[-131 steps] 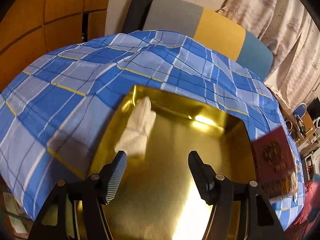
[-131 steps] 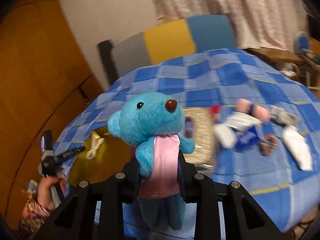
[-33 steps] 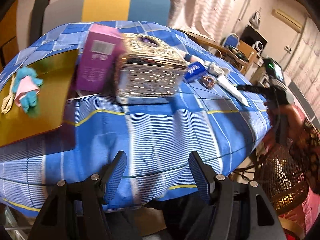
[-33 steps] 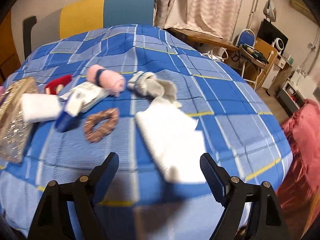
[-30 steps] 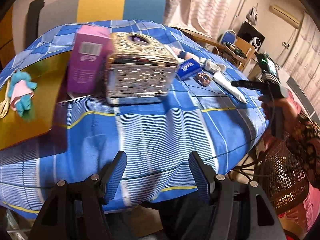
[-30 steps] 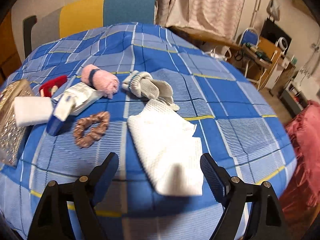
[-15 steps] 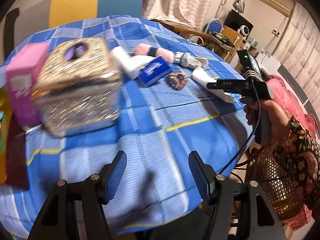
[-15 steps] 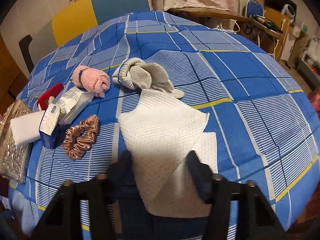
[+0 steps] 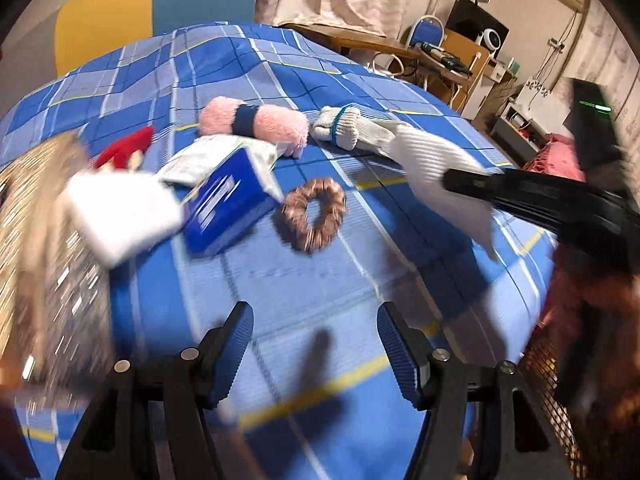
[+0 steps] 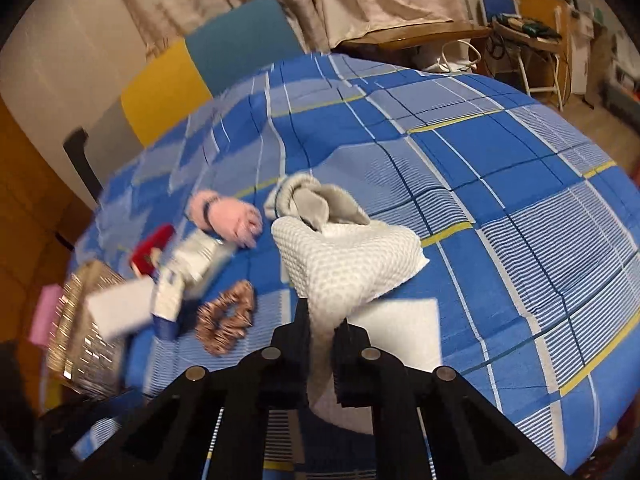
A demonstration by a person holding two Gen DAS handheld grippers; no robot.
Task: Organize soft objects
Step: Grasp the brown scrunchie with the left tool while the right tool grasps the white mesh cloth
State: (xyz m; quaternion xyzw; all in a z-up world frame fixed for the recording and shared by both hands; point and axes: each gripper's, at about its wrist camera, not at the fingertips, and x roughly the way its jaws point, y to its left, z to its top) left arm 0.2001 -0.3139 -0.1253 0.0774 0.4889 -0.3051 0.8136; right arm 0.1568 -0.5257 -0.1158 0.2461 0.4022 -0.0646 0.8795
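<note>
My right gripper (image 10: 322, 344) is shut on a white waffle cloth (image 10: 344, 264) and lifts its middle off the blue checked tablecloth (image 10: 500, 184); the cloth also shows in the left wrist view (image 9: 432, 160), pinched by the right gripper (image 9: 452, 180). Behind it lie a grey-white glove (image 10: 312, 200), a pink rolled towel (image 10: 224, 216) and a brown scrunchie (image 10: 226, 322). My left gripper (image 9: 316, 344) is open and empty, low over the cloth, short of the scrunchie (image 9: 314, 214).
A blue packet (image 9: 224, 200), a white block (image 9: 120, 212), a red item (image 9: 124, 152) and a glittery gold box (image 9: 36, 248) crowd the left. A yellow and blue chair (image 10: 208, 68) stands behind. Desks and a folding chair (image 10: 516, 28) stand at right.
My right gripper has closed on the white cloth and raised it. My left gripper has swung right, toward the scrunchie and the soft items.
</note>
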